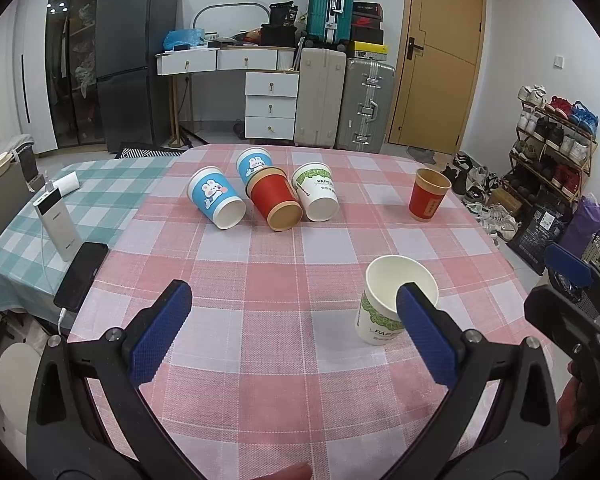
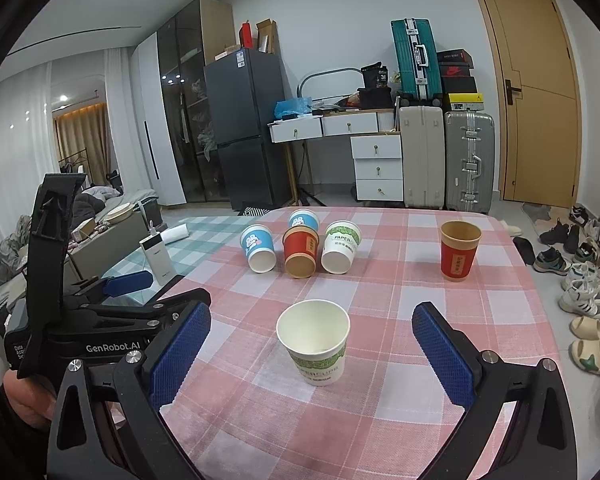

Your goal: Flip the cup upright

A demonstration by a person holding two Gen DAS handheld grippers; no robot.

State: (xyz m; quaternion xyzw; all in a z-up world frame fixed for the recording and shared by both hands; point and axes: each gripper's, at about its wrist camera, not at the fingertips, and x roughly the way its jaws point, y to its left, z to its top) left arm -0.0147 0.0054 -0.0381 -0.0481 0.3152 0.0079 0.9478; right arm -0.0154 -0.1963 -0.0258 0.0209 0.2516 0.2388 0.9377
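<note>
A white-and-green paper cup (image 2: 315,340) stands upright on the pink checked tablecloth (image 2: 380,292), just ahead of my open, empty right gripper (image 2: 312,344). In the left wrist view this cup (image 1: 384,308) is behind the right finger of my open, empty left gripper (image 1: 294,324). A red cup (image 1: 428,195) stands upright at the far right. Farther back, a blue rabbit cup (image 1: 216,202), a red cup (image 1: 276,202) and a white-and-green cup (image 1: 316,192) lie on their sides, mouths toward me. A second blue rabbit cup (image 1: 254,162) lies behind them.
A white power bank (image 1: 58,228) and a black phone (image 1: 80,276) lie on the green checked cloth at the left. The right gripper body (image 1: 572,312) shows at the right edge of the left wrist view. Shoes (image 2: 584,280) lie past the table's right edge.
</note>
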